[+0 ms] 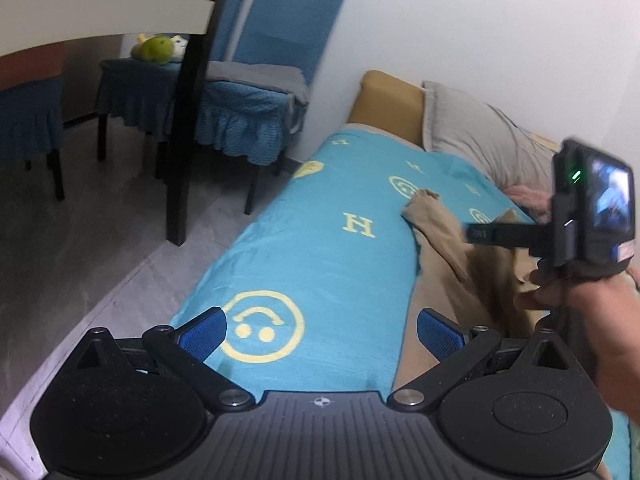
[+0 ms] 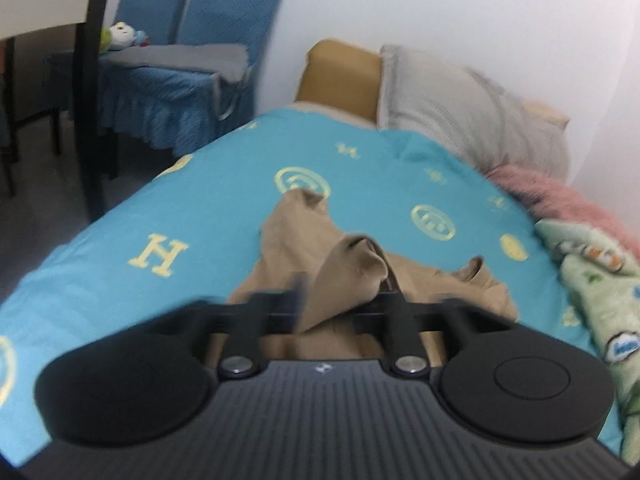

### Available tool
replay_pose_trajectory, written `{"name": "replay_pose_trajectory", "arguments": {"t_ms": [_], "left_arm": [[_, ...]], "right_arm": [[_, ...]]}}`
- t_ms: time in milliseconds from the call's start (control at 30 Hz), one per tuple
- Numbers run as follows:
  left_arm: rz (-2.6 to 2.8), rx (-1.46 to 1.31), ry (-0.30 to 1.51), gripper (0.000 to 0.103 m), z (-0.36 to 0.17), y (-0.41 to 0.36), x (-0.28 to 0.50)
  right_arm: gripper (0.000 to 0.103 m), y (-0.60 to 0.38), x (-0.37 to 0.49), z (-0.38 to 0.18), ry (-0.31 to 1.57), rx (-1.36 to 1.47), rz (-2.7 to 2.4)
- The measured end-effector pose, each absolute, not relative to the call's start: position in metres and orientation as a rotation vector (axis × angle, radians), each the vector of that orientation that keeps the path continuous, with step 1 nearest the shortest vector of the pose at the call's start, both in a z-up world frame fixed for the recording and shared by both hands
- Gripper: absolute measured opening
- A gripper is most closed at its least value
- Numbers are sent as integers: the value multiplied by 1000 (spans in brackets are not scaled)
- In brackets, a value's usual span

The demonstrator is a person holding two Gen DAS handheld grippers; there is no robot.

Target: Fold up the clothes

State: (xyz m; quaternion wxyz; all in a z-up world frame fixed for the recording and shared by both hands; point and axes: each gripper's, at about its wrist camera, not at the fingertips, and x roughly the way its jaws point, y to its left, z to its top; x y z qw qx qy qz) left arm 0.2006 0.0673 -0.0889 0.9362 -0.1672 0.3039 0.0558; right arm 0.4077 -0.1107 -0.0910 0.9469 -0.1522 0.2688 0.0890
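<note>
- Folding looks barely begun: tan garment lies crumpled near the middle of the turquoise blanket that covers the bed, one end trailing toward the far side, the bulk bunched close to the two tools.
- Left gripper hovers over the blanket's near edge, blue pads spread wide with nothing between them.
- Right gripper sits right at the bunched cloth; its wrist view is smeared, and a fold of fabric rises between the jaws. They look spread, with no pad seen pressing on the cloth, so I judge it released rather than gripped.
- Person's hand carries that right tool low over the garment.
- Next move, as I judge it: find two matching corners or a hem, pinch one with each tool, and draw the piece flat before any fold.
- Nearby: grey pillow at the head, pink fluffy throw and green printed blanket crowding the wall side, which limits room to spread that way.
- Blue-covered chairs stand well apart on the floor side.
</note>
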Motion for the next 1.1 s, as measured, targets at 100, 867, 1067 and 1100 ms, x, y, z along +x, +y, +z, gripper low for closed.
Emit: {"name": "replay_pose_trajectory", "arguments": {"t_ms": [100,867,1067,1100], "left_arm": [[89,-321,618,103,-89,61,201],[-104,192,502,101,-91,-80,225],[-84,143,560,95,-97,-106,329],[-81,167,561,95,-98,-113,346]], "right_arm": [[91,-124,381,-71,534,-244,212],[91,-275,145,-14,467,270,-138],[91,-331,158,-43,536,522,-197],[91,-341,159,-49,548,576,-210]]}}
